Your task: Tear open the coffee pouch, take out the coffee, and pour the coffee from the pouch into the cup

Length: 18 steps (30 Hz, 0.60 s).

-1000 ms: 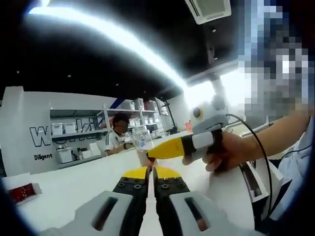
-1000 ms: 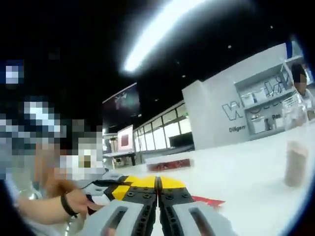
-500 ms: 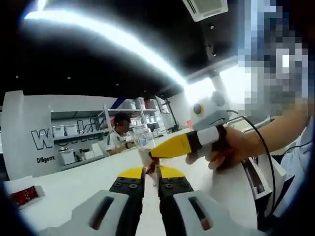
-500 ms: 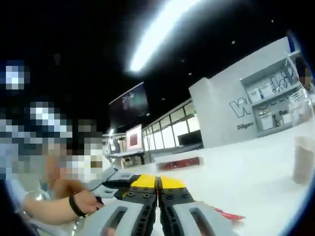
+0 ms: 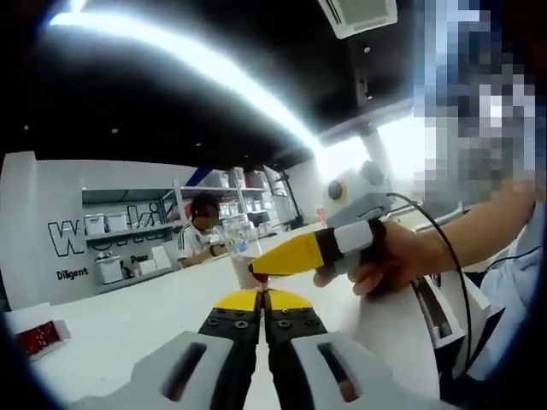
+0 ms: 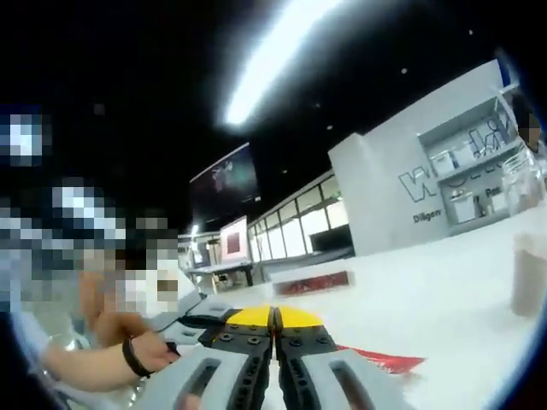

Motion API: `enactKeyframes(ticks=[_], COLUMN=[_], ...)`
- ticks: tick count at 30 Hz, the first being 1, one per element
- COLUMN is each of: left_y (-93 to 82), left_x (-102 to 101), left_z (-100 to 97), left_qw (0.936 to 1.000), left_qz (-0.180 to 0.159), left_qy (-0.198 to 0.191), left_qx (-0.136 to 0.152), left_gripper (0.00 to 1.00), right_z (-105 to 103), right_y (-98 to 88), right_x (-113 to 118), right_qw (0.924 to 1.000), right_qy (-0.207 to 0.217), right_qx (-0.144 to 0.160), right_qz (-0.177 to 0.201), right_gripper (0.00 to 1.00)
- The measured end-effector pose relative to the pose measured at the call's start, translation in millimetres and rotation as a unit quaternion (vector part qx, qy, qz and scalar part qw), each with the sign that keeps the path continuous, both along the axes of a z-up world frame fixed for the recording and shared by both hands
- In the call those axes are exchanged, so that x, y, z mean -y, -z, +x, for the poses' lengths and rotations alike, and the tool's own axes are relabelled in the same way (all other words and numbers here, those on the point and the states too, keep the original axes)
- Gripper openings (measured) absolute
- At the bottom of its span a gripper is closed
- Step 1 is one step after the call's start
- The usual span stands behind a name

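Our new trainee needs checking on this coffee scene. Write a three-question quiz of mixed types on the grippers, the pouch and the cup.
1. True or false: in the right gripper view, the right gripper's jaws stand wide apart.
2. What colour is the pouch seen just past those jaws, over the white table? A green, B red, C blue.
3. Fill in: the cup at the right edge of the right gripper view stands ____ on the table.

Key: 1 false, the jaws are shut together. 2 B. 3 upright.
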<state>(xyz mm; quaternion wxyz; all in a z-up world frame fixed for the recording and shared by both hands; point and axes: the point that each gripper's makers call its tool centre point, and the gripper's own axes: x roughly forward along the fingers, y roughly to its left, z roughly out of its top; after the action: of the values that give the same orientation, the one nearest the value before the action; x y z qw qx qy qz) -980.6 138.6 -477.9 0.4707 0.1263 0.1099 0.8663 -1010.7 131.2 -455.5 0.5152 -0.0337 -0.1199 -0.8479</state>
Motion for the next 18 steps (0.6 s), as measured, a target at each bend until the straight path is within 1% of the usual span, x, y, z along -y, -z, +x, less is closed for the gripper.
enactKeyframes(ticks=[1,2,5,8,9,11,13,15,18], left_y=[-0.1,-1.0,-1.5,-1.2,-1.4,-1.8,-2.3,-2.7,-3.7], left_x=[0,2,3,3,4,4,4,5,3], left_z=[0.1,-5.3,-7.1,-8.1,-8.2,-8.5,-9.2,-9.4,-7.8], left_qw=[1.0000,1.0000,1.0000,1.0000,1.0000,1.0000,1.0000,0.9999,0.9998], left_qz=[0.002,0.004,0.004,0.004,0.005,0.006,0.008,0.010,0.011], left_qy=[0.002,0.002,0.002,0.001,0.001,0.002,0.002,0.005,0.013], left_qx=[0.004,0.006,0.004,0.006,0.005,0.005,0.006,0.008,0.004], left_gripper=[0.04,0.04,0.04,0.04,0.04,0.04,0.04,0.04,0.04], right_z=[1,1,4,6,3,4,7,11,15], right_y=[-0.2,-0.9,-2.6,-4.1,-7.3,-9.9,-9.6,-10.7,-7.6], right_x=[1,2,3,2,0,-1,1,3,7], right_qw=[1.0000,0.9999,0.9979,0.9976,0.9977,0.9976,0.9975,0.9971,0.9964], right_qy=[-0.002,-0.005,-0.002,0.001,-0.001,-0.007,-0.008,-0.018,-0.032], right_qx=[-0.003,-0.013,-0.064,-0.068,-0.068,-0.069,-0.070,-0.074,-0.078], right_qz=[0.000,0.001,0.015,0.010,0.006,-0.004,-0.004,-0.007,0.002], right_gripper=[0.02,0.02,0.02,0.03,0.04,0.10,0.15,0.15,0.16])
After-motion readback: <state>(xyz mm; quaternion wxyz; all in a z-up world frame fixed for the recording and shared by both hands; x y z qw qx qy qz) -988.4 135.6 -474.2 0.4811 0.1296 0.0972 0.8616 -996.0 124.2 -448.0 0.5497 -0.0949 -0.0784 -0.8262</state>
